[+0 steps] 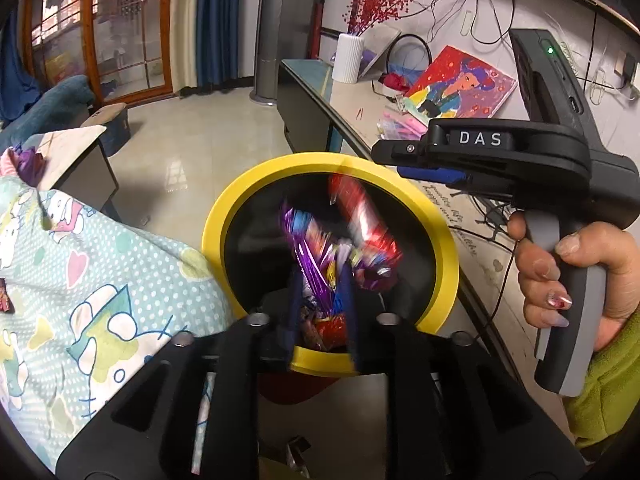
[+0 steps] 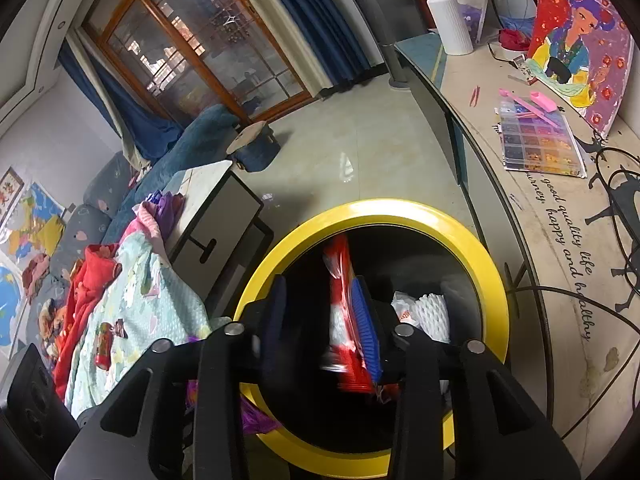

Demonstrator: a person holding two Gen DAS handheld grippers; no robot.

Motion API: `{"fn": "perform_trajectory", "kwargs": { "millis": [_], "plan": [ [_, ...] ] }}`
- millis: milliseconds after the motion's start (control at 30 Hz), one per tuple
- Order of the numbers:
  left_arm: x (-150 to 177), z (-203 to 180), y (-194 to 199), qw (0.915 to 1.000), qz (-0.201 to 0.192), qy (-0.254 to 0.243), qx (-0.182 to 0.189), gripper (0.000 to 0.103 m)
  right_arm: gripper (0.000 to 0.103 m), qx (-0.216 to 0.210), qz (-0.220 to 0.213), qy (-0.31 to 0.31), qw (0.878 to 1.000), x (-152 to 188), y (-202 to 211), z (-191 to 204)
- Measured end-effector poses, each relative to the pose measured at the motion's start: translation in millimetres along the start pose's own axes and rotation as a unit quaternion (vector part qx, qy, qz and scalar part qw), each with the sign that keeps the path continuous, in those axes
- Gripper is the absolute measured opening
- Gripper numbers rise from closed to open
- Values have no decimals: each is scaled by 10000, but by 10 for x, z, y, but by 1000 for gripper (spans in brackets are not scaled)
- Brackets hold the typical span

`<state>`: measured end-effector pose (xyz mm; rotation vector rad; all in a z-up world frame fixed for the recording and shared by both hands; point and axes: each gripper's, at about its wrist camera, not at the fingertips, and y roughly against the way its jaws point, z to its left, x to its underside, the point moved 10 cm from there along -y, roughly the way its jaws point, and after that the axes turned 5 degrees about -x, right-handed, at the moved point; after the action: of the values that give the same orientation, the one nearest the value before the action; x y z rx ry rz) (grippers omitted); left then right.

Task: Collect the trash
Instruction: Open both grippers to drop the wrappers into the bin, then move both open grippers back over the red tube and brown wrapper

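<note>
**Wrappers over the yellow-rimmed bin**

The left tongs (image 1: 322,312) hang over the near edge of a round bin with a yellow rim (image 1: 224,216), their dark blue fingers (image 1: 349,312) parted a little around a bunch of purple foil wrappers (image 1: 308,248); motion blur hides whether the pads press on the foil. Just right of that bunch, a red snack wrapper (image 1: 360,216) stands blurred above the bin's black inside.

In the right wrist view the right tongs (image 2: 320,320) sit over the same bin (image 2: 472,240), partly released, the red wrapper (image 2: 340,312) lying against the blue right finger (image 2: 366,328) and clear of the left one. Crumpled white packaging (image 2: 428,312) rests deeper in the bin.

To the right, a hand (image 1: 568,272) in a green sleeve (image 1: 612,384) grips the black handle of the right tool. A patterned quilt (image 1: 100,280) lies left of the bin. On the long bench (image 2: 480,88) at the far right are a white ribbed vase (image 2: 450,24), a colourful painting (image 2: 576,48) and a clear bead box (image 2: 536,144).
</note>
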<state>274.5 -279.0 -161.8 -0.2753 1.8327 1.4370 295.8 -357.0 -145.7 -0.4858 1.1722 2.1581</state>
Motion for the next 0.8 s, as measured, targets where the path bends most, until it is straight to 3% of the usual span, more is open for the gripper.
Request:
{"fn": "perform_trajectory", "kwargs": {
  "millis": [33,100,167,233,333,533,800],
  "plan": [
    [15,9,19,10000,-20,13,-13,35,40,0,-7,-8,10000,-2,5,-1],
    [11,36,38,9999,-42,99,1,42,44,10,-26,-5,10000,-5,12,8],
    [1,58,65,9998,-91,162,18,50,54,27,-43,1,10000,-14,24,15],
    [-21,79,130,9995,-246,170,-34,73,64,92,-59,28,9999,-17,40,29],
    [-29,122,197,9991,-353,193,-113,87,67,186,-133,82,9997,-41,65,34],
    [-18,273,330,9976,-447,493,-190,92,77,303,-287,193,9989,-76,116,55],
    [-16,440,591,9944,-735,611,-442,92,79,194,-393,454,9980,-103,177,280]
  ]
}}
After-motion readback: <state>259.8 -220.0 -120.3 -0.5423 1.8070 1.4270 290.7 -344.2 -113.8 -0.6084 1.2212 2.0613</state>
